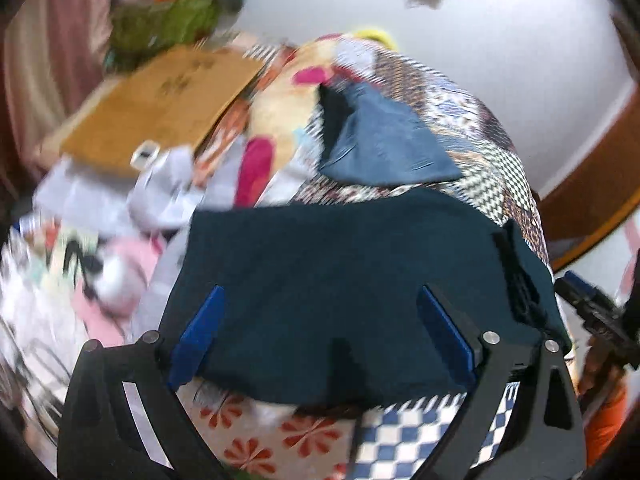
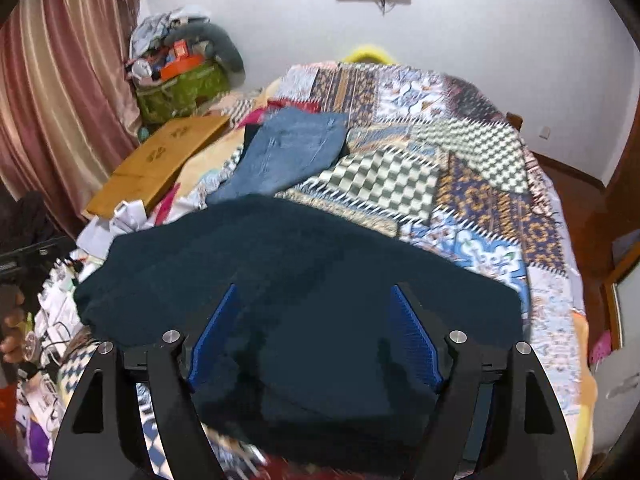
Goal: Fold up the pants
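Note:
Dark navy pants (image 1: 340,280) lie folded flat on the patchwork bedspread (image 1: 500,152), near its front edge; they also show in the right wrist view (image 2: 300,280). My left gripper (image 1: 320,320) is open, its blue pads (image 1: 200,332) spread wide over the pants' near edge. My right gripper (image 2: 316,328) is open too, its blue pads (image 2: 416,336) apart above the pants, holding nothing. The right gripper's body (image 1: 600,312) shows at the right edge of the left wrist view.
Folded blue jeans (image 2: 288,152) lie further back on the bedspread (image 2: 460,184). A brown cardboard box (image 2: 160,164), papers and clothes crowd the bed's left side. A green bag (image 2: 180,92) stands by the pink curtain (image 2: 60,100). Wooden floor (image 2: 580,208) lies right.

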A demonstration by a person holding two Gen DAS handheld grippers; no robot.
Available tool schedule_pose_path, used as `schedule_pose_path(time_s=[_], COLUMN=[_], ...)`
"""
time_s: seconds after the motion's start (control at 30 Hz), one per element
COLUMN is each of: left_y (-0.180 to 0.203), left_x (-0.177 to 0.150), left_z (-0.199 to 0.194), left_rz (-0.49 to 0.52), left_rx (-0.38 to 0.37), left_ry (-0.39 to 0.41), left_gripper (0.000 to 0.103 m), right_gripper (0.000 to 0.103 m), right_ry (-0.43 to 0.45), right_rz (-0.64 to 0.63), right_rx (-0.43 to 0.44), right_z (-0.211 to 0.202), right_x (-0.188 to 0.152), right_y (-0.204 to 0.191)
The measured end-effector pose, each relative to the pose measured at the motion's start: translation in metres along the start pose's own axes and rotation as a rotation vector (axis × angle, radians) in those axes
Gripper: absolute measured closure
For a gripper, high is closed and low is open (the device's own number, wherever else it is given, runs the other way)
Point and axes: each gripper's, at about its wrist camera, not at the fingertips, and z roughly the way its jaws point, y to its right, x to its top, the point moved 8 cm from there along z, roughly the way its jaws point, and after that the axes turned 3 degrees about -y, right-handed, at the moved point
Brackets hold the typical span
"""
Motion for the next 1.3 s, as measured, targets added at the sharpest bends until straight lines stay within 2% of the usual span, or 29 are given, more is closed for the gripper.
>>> schedule_pose_path(time_s=[0.17,0.27,0.43,0.53,0.67,0.73,0.83,0.9,0.93,0.97,1.03,1.13,1.2,1.3], left_y=[-0.027,-0.037,-0.04,-0.042,-0.043,-0.044,-0.041,-0.042,-0.044,-0.045,-0.05,-0.038,-0.032,-0.031], left_x=[-0.032,-0.053,-0.082,-0.085,-0.081,-0.076,-0.066,-0.058,-0.056,-0.053,-0.047,-0.031,-0.018,0.003], left_z=[0.018,0.031,0.047,0.048,0.067,0.08,0.095,0.101,0.103,0.104,0.097,0.074,0.06,0.039], left_rz=[-0.106,-0.175,-0.303,-0.342,-0.431,-0.436,-0.424,-0.409,-0.396,-0.386,-0.376,-0.248,-0.188,-0.137], left_rx=[-0.064,-0.114,-0.257,-0.295,-0.4,-0.412,-0.381,-0.322,-0.278,-0.248,-0.139,0.026,0.076,0.104], left_ry=[-0.102,-0.16,-0.234,-0.217,-0.235,-0.242,-0.265,-0.272,-0.274,-0.273,-0.215,-0.089,-0.026,0.037], left_gripper=[0.006,0.006,0.006,0.006,0.004,0.004,0.004,0.023,0.044,0.06,0.071,0.078,0.08,0.08], right_gripper=[0.029,0.029,0.029,0.029,0.029,0.028,0.027,0.027,0.027,0.027,0.027,0.027,0.027,0.026], right_ry=[-0.089,-0.108,-0.129,-0.121,-0.116,-0.123,-0.131,-0.129,-0.127,-0.128,-0.133,-0.134,-0.109,-0.08], right_rz=[0.001,0.027,0.065,0.042,0.031,0.045,0.072,0.075,0.074,0.07,0.052,-0.005,-0.036,-0.05], right_rx=[0.028,0.05,0.076,0.056,0.048,0.062,0.083,0.085,0.082,0.078,0.066,0.058,0.055,0.048], right_z=[0.025,0.026,0.026,0.025,0.025,0.027,0.028,0.027,0.027,0.026,0.023,0.011,-0.001,-0.016], right_x=[-0.013,-0.017,-0.02,-0.019,-0.019,-0.019,-0.02,-0.02,-0.02,-0.02,-0.019,-0.014,-0.01,-0.007], right_y=[-0.012,-0.012,-0.01,-0.014,-0.016,-0.014,-0.011,-0.012,-0.012,-0.013,-0.014,-0.016,-0.016,-0.01])
